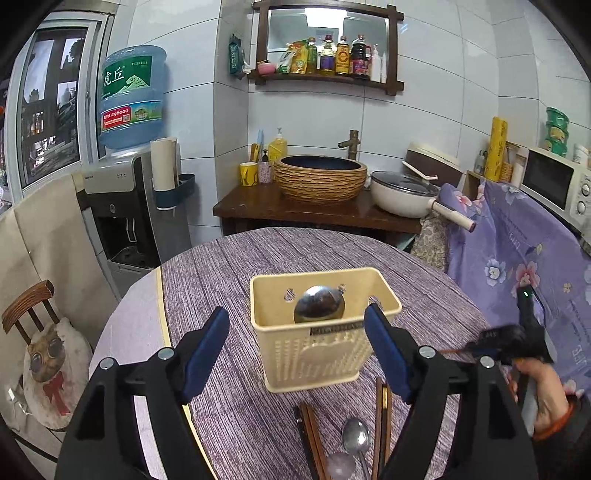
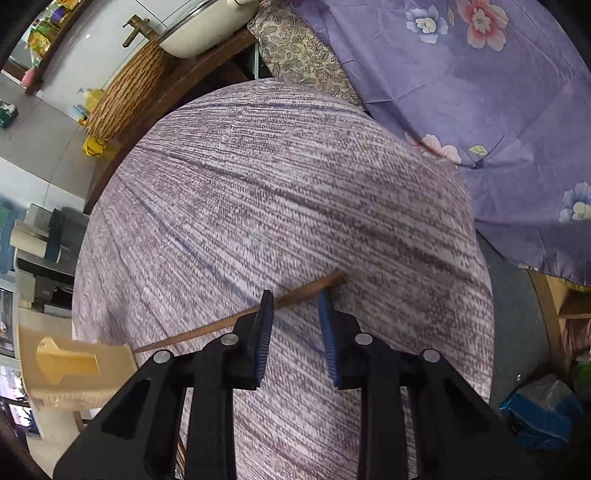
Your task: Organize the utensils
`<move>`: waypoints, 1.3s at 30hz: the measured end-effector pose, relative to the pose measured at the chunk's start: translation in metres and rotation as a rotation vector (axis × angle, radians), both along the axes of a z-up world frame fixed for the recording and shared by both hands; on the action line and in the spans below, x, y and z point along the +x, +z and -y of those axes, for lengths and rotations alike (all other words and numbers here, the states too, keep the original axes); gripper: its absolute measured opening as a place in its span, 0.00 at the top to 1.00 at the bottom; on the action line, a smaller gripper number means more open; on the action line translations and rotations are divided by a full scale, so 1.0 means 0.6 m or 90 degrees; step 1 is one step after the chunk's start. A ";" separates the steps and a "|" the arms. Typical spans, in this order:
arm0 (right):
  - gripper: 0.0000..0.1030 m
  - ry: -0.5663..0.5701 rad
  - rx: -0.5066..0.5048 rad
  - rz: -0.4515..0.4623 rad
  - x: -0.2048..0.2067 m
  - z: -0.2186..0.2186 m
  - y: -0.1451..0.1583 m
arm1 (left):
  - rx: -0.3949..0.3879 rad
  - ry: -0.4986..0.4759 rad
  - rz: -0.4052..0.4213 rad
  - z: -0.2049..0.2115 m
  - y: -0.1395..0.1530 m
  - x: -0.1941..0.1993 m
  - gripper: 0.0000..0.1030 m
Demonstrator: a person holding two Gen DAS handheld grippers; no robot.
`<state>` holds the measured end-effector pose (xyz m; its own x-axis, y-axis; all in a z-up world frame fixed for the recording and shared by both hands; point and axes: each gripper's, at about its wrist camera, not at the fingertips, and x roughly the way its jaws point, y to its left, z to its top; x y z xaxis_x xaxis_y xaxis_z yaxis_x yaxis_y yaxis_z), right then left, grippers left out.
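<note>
a wooden chopstick [image 2: 258,310] lies slantwise on the purple striped tablecloth [image 2: 258,184] of a round table, crossing between the blue pads of the right gripper [image 2: 295,301], whose jaws stand a little apart and do not clamp it. nearby a cream plastic utensil basket [image 1: 317,343] stands upright, a steel ladle [image 1: 319,304] inside. the left gripper [image 1: 297,325] hovers before the basket, jaws wide and empty. in front of the basket lie more chopsticks [image 1: 310,435] and a metal spoon [image 1: 356,439].

Even indoor light, ceiling lamp glare in the mirror [image 1: 327,29], fisheye-bent edges, dark corners, slight motion blur.
</note>
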<state>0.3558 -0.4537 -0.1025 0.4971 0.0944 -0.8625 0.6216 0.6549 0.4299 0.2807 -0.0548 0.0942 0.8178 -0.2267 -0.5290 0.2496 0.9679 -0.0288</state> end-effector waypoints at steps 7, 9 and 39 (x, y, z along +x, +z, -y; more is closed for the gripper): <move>0.75 -0.050 0.048 -0.027 0.058 0.026 -0.001 | -0.015 -0.023 -0.018 -0.017 -0.027 -0.022 0.27; 0.75 -0.058 0.045 -0.044 0.071 0.023 -0.001 | -0.018 -0.024 -0.024 -0.023 -0.035 -0.025 0.27; 0.79 0.026 -0.139 -0.116 0.182 -0.014 0.047 | -0.041 -0.015 -0.046 -0.094 -0.097 -0.033 0.27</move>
